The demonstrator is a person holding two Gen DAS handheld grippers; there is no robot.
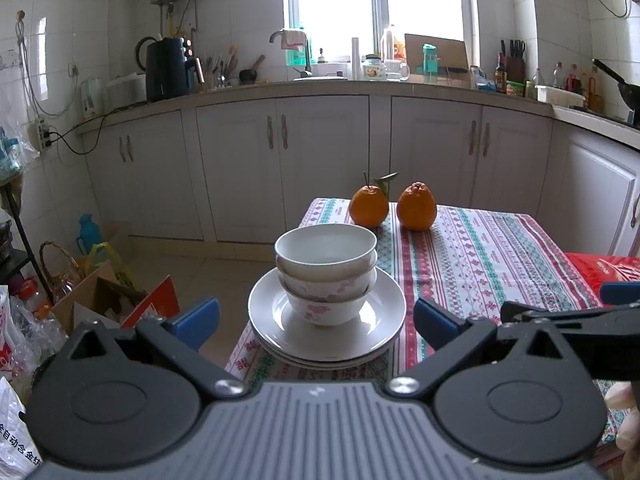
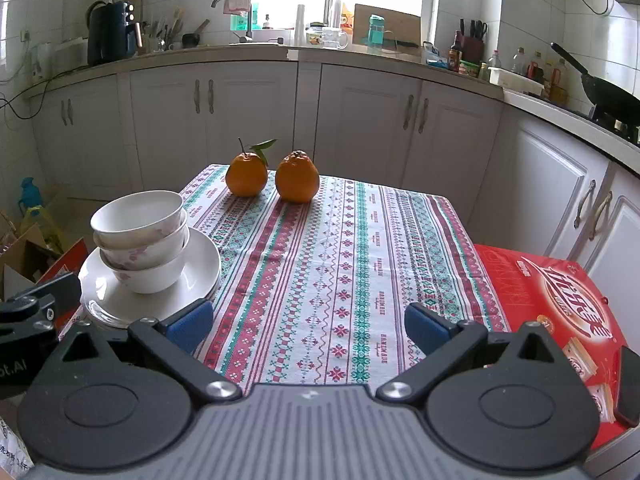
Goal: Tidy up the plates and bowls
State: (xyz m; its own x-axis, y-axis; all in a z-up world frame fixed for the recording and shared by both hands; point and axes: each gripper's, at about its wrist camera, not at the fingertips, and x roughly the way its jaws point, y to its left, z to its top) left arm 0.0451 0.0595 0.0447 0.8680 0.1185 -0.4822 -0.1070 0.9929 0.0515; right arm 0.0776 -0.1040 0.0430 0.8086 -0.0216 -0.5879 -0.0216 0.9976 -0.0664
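Blue-padded jaws spread wide and empty on both the left gripper (image 1: 316, 322) and right gripper (image 2: 308, 326).
Just beyond, nested bowls (image 1: 326, 268) sit on stacked plates (image 1: 376, 322) at the tablecloth (image 2: 320, 264) corner; two oranges (image 2: 297, 182) lie farther back.

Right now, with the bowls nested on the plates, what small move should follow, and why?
Probably ease both grippers back. The bowls already sit nested on the stacked plates, and the left gripper and right gripper are open and empty.
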